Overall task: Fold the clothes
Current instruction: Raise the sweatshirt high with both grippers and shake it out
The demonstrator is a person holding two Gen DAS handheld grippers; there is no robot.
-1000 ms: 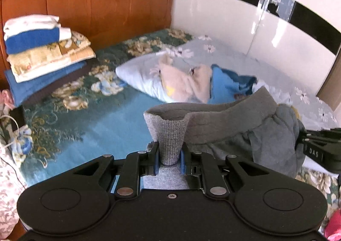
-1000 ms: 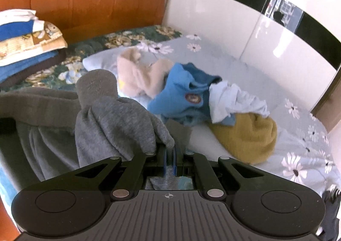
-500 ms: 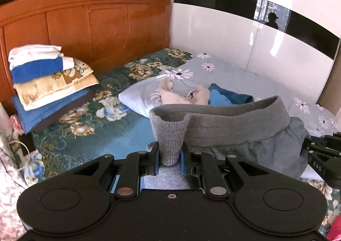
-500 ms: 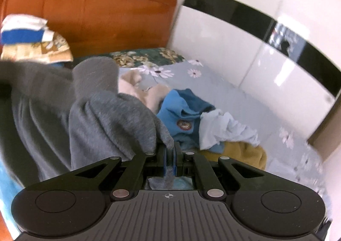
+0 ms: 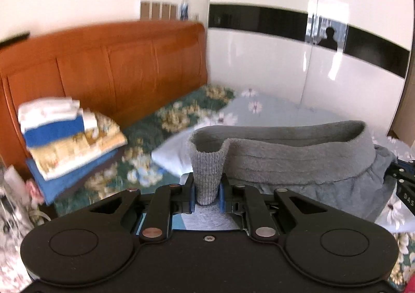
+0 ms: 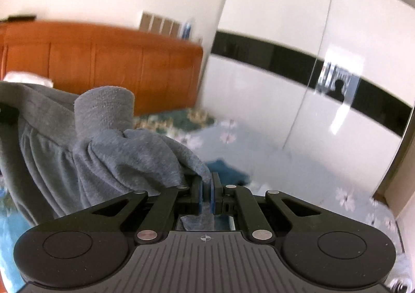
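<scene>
Above bed [image 5: 280, 111], grey trousers [image 5: 298, 155] hang: left gripper [image 5: 206, 190] clamps ribbed waistband, right gripper [image 6: 206, 195] pinches grey fabric nearly closed.

grey trousers [image 5: 298, 161], orange-brown headboard [image 5: 116, 70], green floral bedspread [image 5: 181, 116], pale blue daisy-print sheet [image 5: 280, 111], black-banded white wardrobe [image 5: 259, 59].

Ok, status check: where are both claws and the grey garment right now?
Left claw shut on grey garment waistband. Right claw shut on its other edge. Garment held up between them above the bed. Nothing in the way.
</scene>
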